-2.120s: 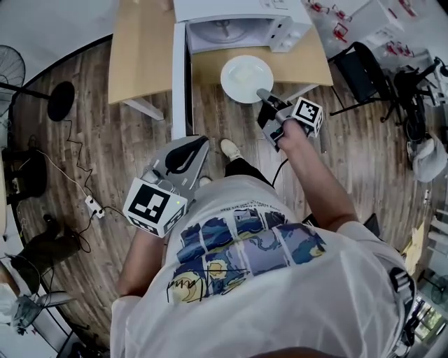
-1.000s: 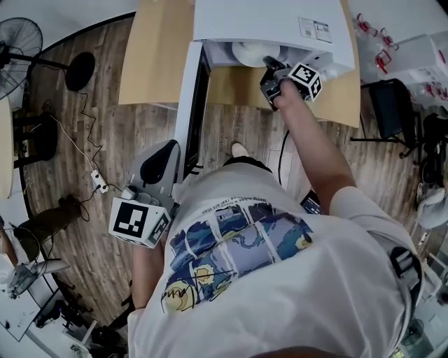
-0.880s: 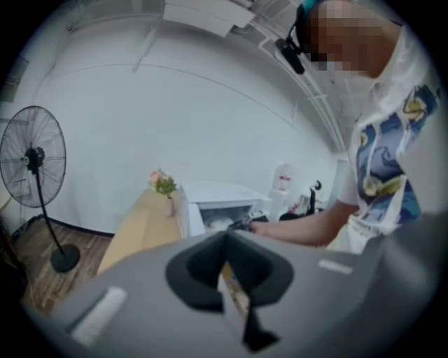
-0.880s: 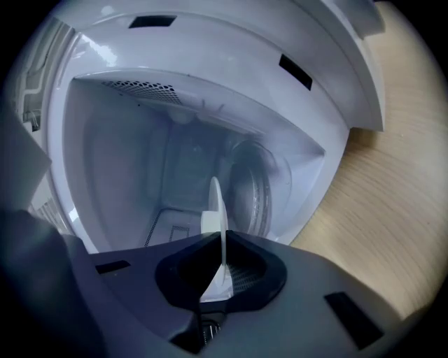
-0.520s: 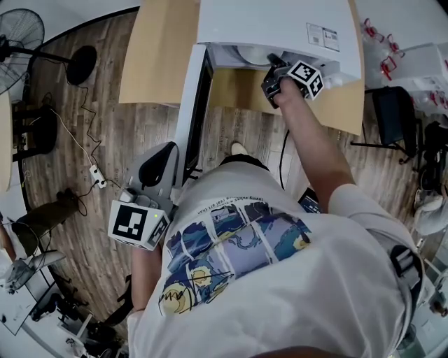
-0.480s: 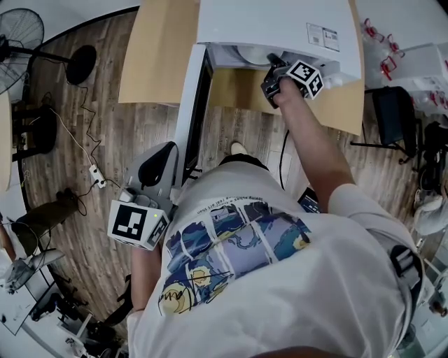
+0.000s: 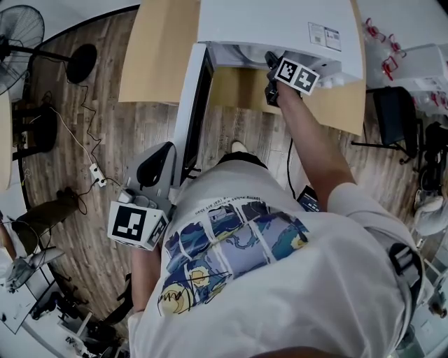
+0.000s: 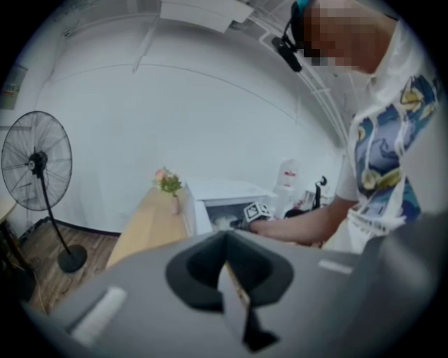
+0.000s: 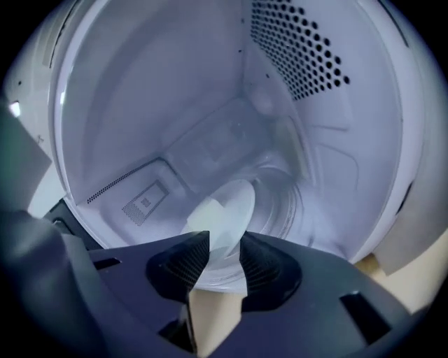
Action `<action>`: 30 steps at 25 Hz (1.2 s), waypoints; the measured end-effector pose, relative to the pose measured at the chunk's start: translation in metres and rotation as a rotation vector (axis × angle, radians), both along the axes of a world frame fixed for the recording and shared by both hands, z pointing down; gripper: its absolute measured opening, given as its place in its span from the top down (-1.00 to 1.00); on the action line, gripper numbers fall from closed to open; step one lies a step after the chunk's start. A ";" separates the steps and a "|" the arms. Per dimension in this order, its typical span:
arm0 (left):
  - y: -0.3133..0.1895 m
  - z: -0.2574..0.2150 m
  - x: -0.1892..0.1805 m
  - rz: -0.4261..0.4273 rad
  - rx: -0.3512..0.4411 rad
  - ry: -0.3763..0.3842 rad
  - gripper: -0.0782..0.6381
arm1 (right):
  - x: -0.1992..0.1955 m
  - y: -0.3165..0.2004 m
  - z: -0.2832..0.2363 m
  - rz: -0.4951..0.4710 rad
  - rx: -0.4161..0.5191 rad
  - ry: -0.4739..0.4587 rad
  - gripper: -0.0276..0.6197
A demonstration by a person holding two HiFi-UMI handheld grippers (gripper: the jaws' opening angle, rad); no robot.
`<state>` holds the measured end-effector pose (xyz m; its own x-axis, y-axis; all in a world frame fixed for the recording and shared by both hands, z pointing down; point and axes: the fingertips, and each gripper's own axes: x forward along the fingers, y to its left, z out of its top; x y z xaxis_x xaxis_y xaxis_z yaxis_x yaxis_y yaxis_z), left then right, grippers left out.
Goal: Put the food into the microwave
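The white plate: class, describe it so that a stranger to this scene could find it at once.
Start at the white microwave oven on the tan wooden table, its door swung open. Inside its cavity sits a round white plate with pale food, the only loose thing in there.

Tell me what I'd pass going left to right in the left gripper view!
fan → flowers → microwave → person's shirt
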<state>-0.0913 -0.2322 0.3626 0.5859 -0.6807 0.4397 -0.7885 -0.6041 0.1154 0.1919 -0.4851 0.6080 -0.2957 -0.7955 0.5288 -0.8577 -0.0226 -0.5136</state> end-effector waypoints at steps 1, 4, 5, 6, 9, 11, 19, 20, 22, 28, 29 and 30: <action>0.001 0.000 0.000 0.000 0.000 -0.001 0.76 | -0.001 0.000 0.000 -0.017 0.000 0.042 0.50; 0.005 0.001 -0.002 0.000 0.003 -0.007 0.76 | -0.002 0.001 0.000 -0.059 0.003 0.158 0.38; 0.007 0.001 -0.004 -0.001 0.003 -0.009 0.76 | -0.003 0.002 0.001 -0.070 0.006 0.189 0.36; 0.008 0.001 -0.005 -0.003 0.003 -0.011 0.76 | -0.004 0.002 0.001 -0.081 0.008 0.215 0.35; 0.013 0.001 -0.009 -0.012 0.002 -0.013 0.76 | -0.005 0.002 0.001 -0.106 0.020 0.284 0.29; 0.017 0.001 -0.010 -0.016 0.000 -0.013 0.76 | -0.004 0.002 0.001 -0.110 0.026 0.313 0.28; 0.034 0.000 -0.016 -0.026 0.006 -0.014 0.76 | 0.001 0.009 -0.005 -0.101 0.050 0.349 0.25; 0.036 0.000 -0.017 -0.026 0.007 -0.012 0.76 | 0.001 0.011 -0.008 -0.102 0.054 0.348 0.25; 0.040 0.000 -0.018 -0.023 0.009 -0.006 0.76 | 0.000 0.016 -0.011 -0.103 0.061 0.349 0.25; 0.054 -0.002 -0.010 0.042 0.029 0.014 0.76 | -0.005 0.039 -0.025 -0.113 0.080 0.352 0.25; 0.057 -0.001 -0.008 0.061 0.032 0.016 0.76 | -0.006 0.044 -0.028 -0.114 0.083 0.352 0.25; 0.060 0.002 -0.007 0.082 0.033 0.014 0.76 | -0.008 0.048 -0.030 -0.116 0.087 0.353 0.25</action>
<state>-0.0980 -0.1722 0.3649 0.6458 -0.6444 0.4094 -0.7350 -0.6699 0.1049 0.1842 -0.4366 0.5775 -0.1981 -0.8140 0.5461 -0.9765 0.1157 -0.1819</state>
